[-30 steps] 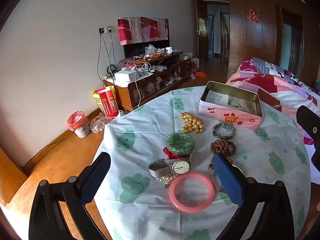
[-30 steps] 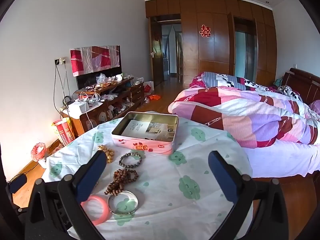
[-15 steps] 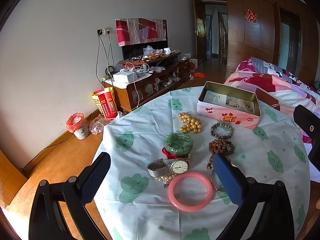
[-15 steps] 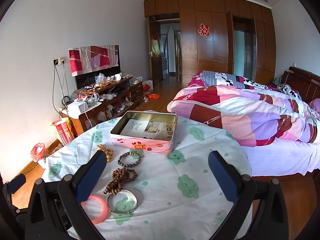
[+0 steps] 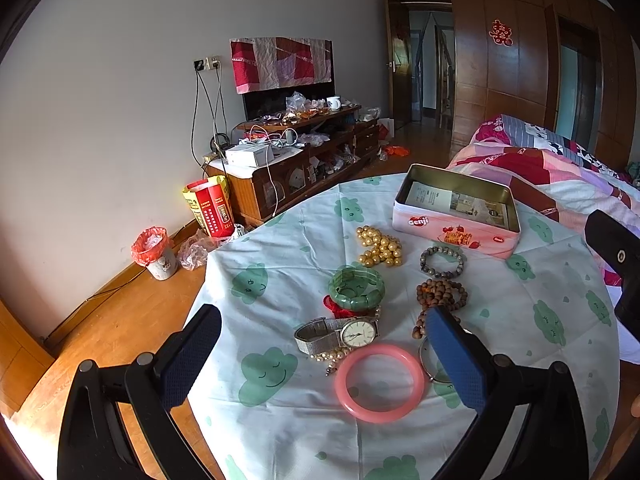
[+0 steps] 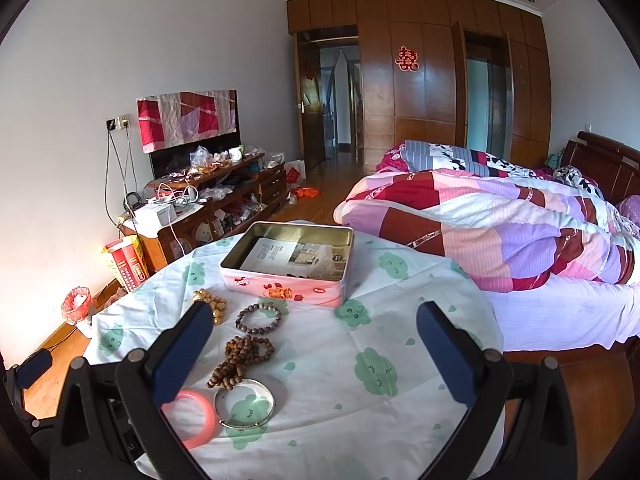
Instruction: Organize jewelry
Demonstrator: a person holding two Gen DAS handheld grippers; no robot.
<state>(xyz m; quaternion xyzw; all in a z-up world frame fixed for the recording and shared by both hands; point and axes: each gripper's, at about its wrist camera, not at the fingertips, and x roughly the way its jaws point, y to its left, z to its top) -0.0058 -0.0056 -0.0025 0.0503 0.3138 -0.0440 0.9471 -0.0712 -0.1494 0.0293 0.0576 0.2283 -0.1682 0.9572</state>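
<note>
1. I read "Genji" on the pink tin (image 5: 456,226), which sits lidless at the table's far edge.
2. My left gripper (image 5: 320,354) hovers spread wide above the watch (image 5: 338,334) and pink bangle (image 5: 379,382), holding nothing.
3. My right gripper (image 6: 314,354) hangs released over bare tablecloth (image 6: 360,360); the wooden beads (image 6: 242,360) and silver bangle (image 6: 245,402) lie by its left finger.

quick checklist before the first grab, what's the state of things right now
1. Left gripper jaws open, holding nothing: ok.
2. Right gripper jaws open, holding nothing: ok.
3. Pink tin lid off, ready to receive: ok.
4. Tin free of jewelry: ok, only paper inside.
5. Pink bangle lies flat with nothing on it, between the left jaws: ok.
6. Watch free of the pearl strand under it: cannot tell.
</note>
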